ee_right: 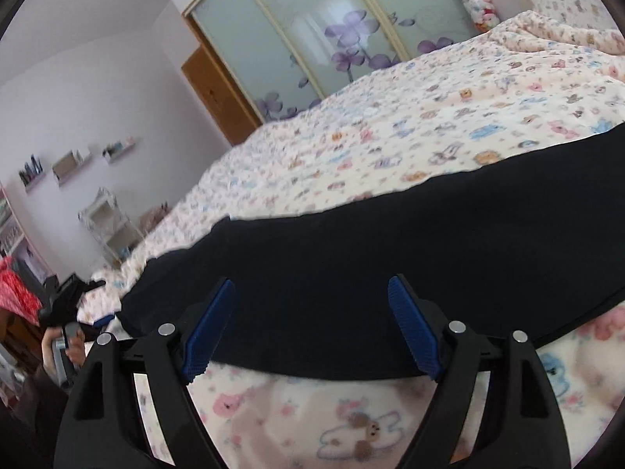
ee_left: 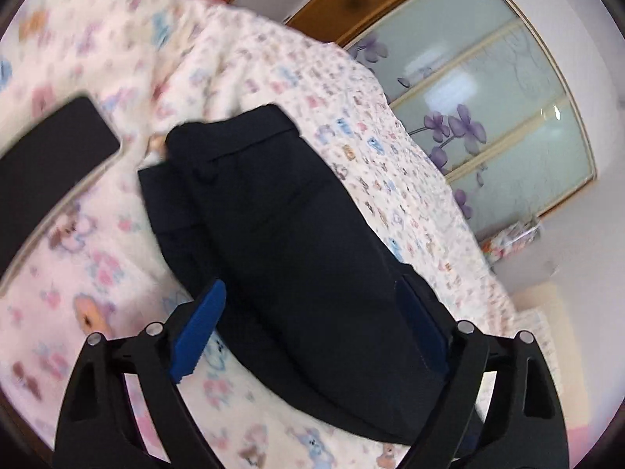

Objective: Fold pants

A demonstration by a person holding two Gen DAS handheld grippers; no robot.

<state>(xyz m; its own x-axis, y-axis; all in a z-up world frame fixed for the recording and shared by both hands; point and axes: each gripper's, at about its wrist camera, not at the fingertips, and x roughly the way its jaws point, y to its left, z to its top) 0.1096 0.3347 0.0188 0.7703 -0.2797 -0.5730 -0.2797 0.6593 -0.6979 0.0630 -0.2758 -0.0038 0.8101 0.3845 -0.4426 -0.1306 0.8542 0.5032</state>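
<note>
Dark navy pants [ee_left: 281,226] lie folded lengthwise on a bed with an animal-print blanket [ee_left: 390,164]. My left gripper [ee_left: 312,320] is open, its blue fingers [ee_left: 203,328] straddling the near end of the pants just above the cloth. In the right wrist view the pants [ee_right: 390,242] run as a long dark band across the bed. My right gripper [ee_right: 312,320] is open over their near edge, blue pads [ee_right: 410,328] apart, holding nothing. The left gripper [ee_right: 68,301] and the hand holding it show at the far left of that view.
A black flat device [ee_left: 50,160] lies on the blanket [ee_right: 390,133] left of the pants. A wardrobe with frosted floral sliding doors [ee_right: 312,39] stands beyond the bed. A wooden door [ee_right: 218,93], wall shelves [ee_right: 74,162] and a white rack [ee_right: 109,222] are at the left.
</note>
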